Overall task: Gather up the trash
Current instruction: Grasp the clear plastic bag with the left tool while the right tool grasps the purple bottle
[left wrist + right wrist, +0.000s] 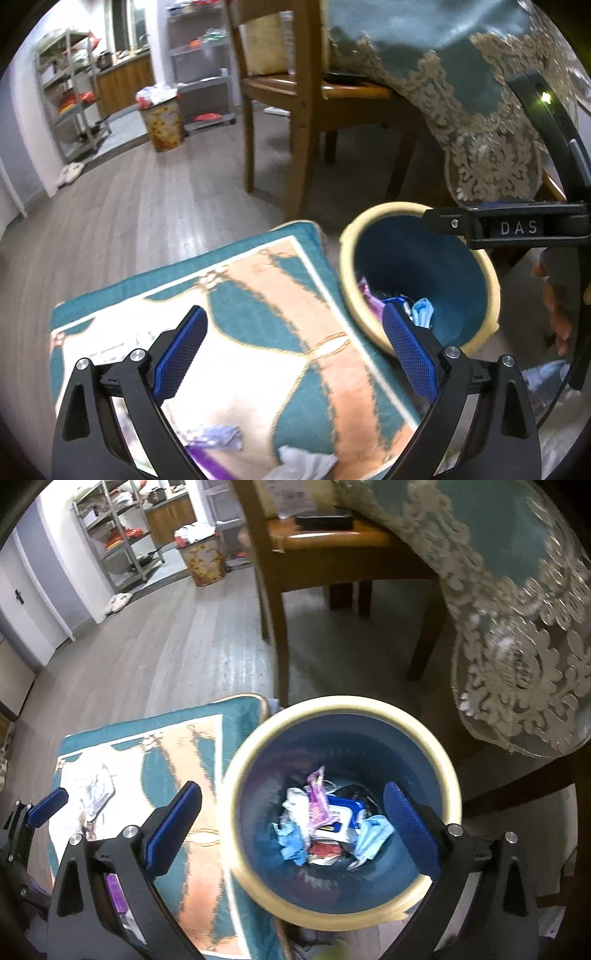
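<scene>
Left wrist view: left gripper (293, 354) spread wide, nothing held, above rug (258, 295) where 2 light, crushable scraps, purple wrapper (214, 437) and white tissue (303, 461), are judged best pinched mid-body; right gripper (291, 830) likewise wide and unloaded over bin (448, 775).

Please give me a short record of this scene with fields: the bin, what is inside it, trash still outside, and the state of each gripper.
bin: round bin with blue inside and cream rim, on the floor beside the patterned mat
contents: crumpled blue pieces, a purple wrapper, a white-and-blue pack, other scraps
trash outside: white crumpled paper and a purple-white wrapper on the mat
left gripper: open, empty, above the mat
right gripper: open, empty, above the bin
</scene>
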Demonstrator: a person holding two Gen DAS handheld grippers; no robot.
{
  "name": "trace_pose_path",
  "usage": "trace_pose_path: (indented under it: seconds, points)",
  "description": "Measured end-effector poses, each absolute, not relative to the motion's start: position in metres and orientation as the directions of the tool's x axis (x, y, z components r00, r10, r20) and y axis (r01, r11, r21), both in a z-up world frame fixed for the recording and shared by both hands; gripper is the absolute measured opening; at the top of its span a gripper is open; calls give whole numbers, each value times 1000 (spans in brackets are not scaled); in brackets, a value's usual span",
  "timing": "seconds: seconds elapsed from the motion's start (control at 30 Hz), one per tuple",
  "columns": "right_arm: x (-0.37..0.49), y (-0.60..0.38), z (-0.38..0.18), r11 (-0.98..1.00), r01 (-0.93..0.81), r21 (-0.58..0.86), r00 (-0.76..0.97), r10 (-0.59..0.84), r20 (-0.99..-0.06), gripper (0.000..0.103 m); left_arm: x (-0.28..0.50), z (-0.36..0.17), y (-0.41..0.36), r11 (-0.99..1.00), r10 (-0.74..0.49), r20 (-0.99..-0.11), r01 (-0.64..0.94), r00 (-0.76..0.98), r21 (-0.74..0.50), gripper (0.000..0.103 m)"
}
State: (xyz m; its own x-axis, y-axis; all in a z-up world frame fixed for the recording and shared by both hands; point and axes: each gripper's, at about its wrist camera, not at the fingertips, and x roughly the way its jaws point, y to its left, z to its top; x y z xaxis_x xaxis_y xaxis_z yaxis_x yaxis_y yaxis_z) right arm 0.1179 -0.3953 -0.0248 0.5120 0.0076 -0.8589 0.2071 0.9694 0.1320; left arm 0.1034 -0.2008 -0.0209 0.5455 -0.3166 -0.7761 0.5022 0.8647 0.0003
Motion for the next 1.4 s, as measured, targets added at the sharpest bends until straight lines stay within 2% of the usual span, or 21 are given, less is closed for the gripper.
trace_pose_path:
  seconds: [0.2,0.47,0.87,0.97,1.1,1.17,1.23,1.4]
  points:
    - [119,-360,-20,980,150,133,529,34,-848,97,102,-4,-142,908,-272,-759,420,591,1,95]
    - [118,-289,-43,965,80,248,462,184,-868,97,102,10,-52,966,-157,-747,256,646,19,95]
    - [103,-179,-66,975,-157,156,394,207,-896,97,106,-16,31,993,-11,-797,99,603,61,95]
    - [101,-159,-79,967,-222,122,355,197,-914,94,110,-27,47,996,30,-820,53,572,74,95]
    - [98,-140,-88,949,-298,102,326,202,-923,83,118,-42,67,1000,23,-850,-29,526,9,95]
    - [95,-131,-94,938,-332,105,306,212,-928,75,120,-51,71,999,33,-860,-46,508,11,95]
    - [92,-125,-102,927,-356,117,273,223,-936,61,122,-58,71,999,39,-865,-52,500,16,95]
    - [87,-116,-120,912,-379,156,199,245,-949,45,129,-79,65,998,3,-886,-52,464,-24,95]
